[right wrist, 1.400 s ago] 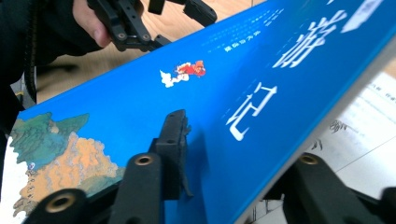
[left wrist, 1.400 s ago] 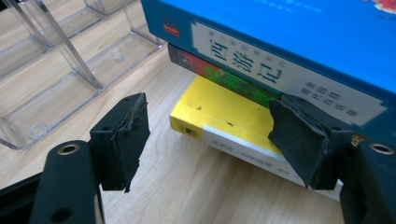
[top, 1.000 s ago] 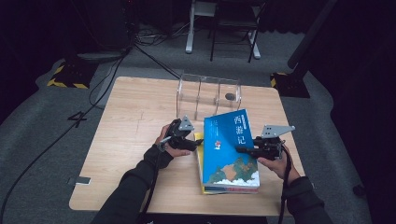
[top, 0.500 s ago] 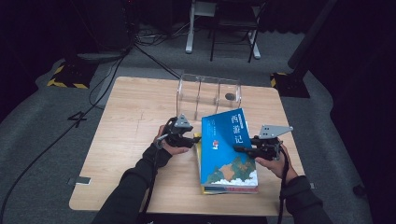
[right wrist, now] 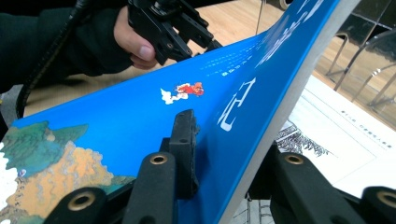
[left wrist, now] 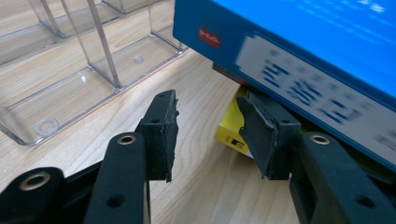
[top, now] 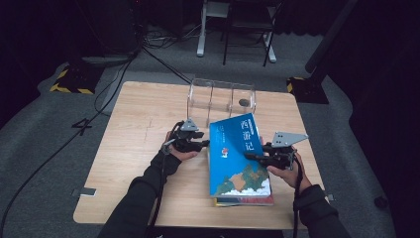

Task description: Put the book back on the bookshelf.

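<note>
Overhead, then per gripper:
Table [top: 138, 148]: light wooden top; a person's 2 dark-sleeved forearms enter from 6 o'clock.
Blue book [top: 237, 153]: right of centre, topmost of a small stack, its front cover lifted and tilted; white characters at the 12 o'clock end, a landscape picture at the 6 o'clock end.
Yellow book [left wrist: 231, 133]: beneath the blue book, 1 corner showing in the left gripper view.
Right gripper [top: 252, 157]: at the book's 3 o'clock edge, clenched on the blue cover, 1 jaw on the printed face, the other behind it; an illustrated white page [right wrist: 336, 126] lies exposed below.
Left gripper [top: 204, 144]: at the book's 9 o'clock edge, released, jaws apart, 1 jaw beneath the blue spine.
Clear organiser [top: 220, 96]: transparent compartments at 12 o'clock, just beyond the book; a small dark object [top: 243, 102] sits in its right compartment.
</note>
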The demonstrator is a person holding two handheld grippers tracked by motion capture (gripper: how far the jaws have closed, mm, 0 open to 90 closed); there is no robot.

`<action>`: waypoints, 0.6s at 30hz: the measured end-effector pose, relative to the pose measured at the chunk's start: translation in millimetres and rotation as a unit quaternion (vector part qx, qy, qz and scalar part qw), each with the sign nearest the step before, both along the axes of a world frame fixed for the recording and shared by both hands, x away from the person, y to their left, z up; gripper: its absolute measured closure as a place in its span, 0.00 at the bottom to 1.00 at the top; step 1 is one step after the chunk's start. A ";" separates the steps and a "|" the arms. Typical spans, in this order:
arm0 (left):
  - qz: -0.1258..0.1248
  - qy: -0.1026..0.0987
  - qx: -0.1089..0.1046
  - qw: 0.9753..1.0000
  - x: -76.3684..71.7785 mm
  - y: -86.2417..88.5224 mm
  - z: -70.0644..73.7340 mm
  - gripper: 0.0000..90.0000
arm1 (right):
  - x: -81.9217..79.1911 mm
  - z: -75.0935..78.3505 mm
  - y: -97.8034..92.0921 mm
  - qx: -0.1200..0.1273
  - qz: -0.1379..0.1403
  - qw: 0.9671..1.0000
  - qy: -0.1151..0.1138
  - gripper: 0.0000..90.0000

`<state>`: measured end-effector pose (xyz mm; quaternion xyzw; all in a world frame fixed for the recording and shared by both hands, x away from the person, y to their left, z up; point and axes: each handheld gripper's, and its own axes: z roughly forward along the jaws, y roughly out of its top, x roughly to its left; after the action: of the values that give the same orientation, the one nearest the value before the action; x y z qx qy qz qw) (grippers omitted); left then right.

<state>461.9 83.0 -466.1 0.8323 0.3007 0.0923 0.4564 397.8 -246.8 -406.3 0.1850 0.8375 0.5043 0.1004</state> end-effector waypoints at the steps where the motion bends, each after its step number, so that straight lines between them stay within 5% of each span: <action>1: 0.000 0.002 -0.003 1.000 0.5 -0.2 -0.1 0.63 | -0.6 -0.1 0.5 0.002 0.001 1.000 -0.002 0.79; 10: -0.007 -0.016 0.008 1.000 1.3 -1.3 3.9 0.78 | -1.8 1.6 2.8 0.010 0.008 1.000 -0.012 0.79; 18: -0.016 -0.017 -0.020 1.000 12.3 -0.2 20.3 0.82 | -4.8 7.6 -0.1 0.029 0.016 0.999 -0.035 0.79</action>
<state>474.2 82.8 -445.8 0.8262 0.2813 0.0928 0.4793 393.0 -246.9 -398.6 0.1567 0.8216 0.5357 0.1161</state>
